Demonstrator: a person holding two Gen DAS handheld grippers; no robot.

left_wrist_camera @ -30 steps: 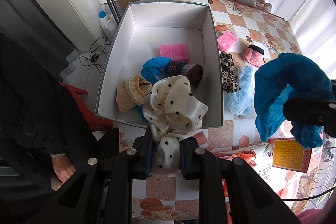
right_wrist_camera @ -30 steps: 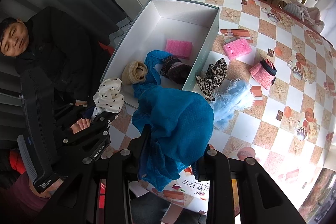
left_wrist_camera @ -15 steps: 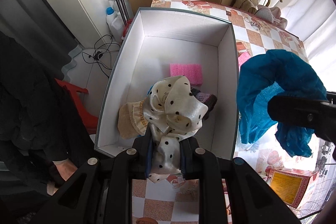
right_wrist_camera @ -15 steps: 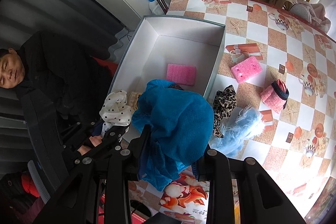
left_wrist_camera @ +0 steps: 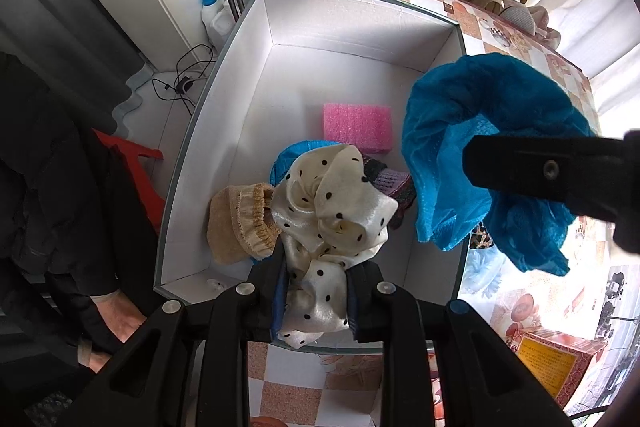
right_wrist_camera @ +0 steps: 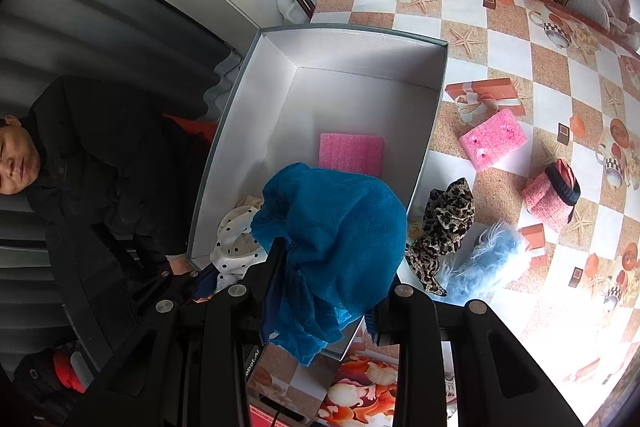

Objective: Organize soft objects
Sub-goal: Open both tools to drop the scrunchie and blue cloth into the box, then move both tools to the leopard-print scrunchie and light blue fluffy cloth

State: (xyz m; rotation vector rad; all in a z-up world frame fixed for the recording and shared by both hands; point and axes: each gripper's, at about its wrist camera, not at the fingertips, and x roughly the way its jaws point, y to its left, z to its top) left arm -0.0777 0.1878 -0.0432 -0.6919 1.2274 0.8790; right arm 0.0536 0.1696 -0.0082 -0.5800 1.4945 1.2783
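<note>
Depositing is in hand: the left gripper, jaws just eased around the dotted scarf, and the right gripper, clamped on the blue cloth, are held over the box at frame centre; release is required next.

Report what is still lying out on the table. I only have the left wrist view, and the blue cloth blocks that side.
Observer: The right wrist view shows a pink sponge on the tablecloth, outside the box and to its right.
Operator: Keep going past that.
Observer: A pink knit piece with a black cuff lies farther right, apart from the sponge.
Operator: Now cover the strip along the box wall.
Observer: A leopard-print scarf lies bunched beside that wall, with a light blue fluffy piece right next to it on the far side.
</note>
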